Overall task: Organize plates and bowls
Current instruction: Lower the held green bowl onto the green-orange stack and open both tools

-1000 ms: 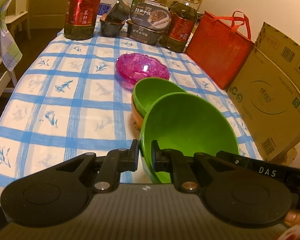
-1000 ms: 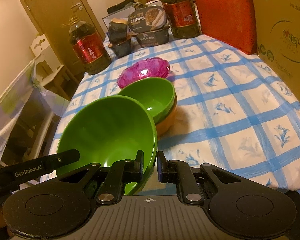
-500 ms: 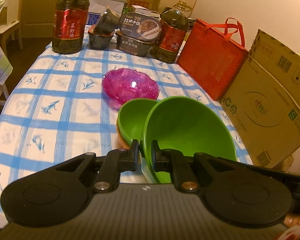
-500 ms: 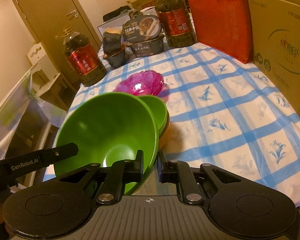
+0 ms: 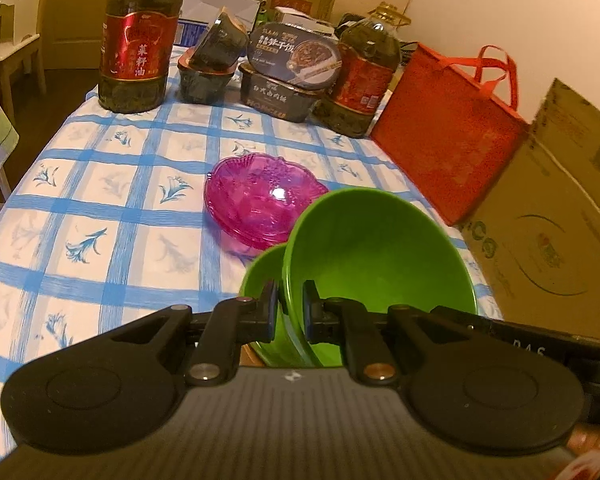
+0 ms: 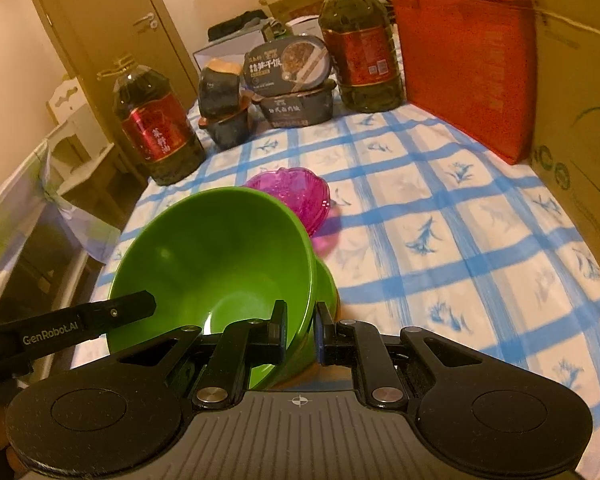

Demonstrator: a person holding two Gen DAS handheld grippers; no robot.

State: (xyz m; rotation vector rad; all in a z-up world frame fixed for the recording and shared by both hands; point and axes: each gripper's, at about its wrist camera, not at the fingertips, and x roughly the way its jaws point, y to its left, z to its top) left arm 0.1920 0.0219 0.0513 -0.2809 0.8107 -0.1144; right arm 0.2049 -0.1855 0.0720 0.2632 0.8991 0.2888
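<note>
Both grippers pinch the rim of one large green bowl (image 5: 376, 256), which is held tilted just above a smaller green bowl (image 5: 260, 280). My left gripper (image 5: 290, 312) is shut on its left rim. My right gripper (image 6: 302, 330) is shut on its right rim, with the large green bowl (image 6: 216, 256) to its left. The smaller green bowl (image 6: 326, 280) peeks out under it and sits on an orange bowl, barely visible. A pink glass bowl (image 5: 260, 198) stands on the checked tablecloth just beyond; it also shows in the right wrist view (image 6: 296, 194).
Two big oil bottles (image 5: 140, 36) (image 5: 364, 76) and black food containers (image 5: 284, 76) line the table's far edge. A red bag (image 5: 448, 136) and a cardboard box (image 5: 556, 216) stand along the right side. The blue checked tablecloth (image 5: 100, 216) is bare on the left.
Both grippers have carried the large green bowl forward and over the smaller green bowl, which is now mostly hidden beneath it. The pink bowl has not moved.
</note>
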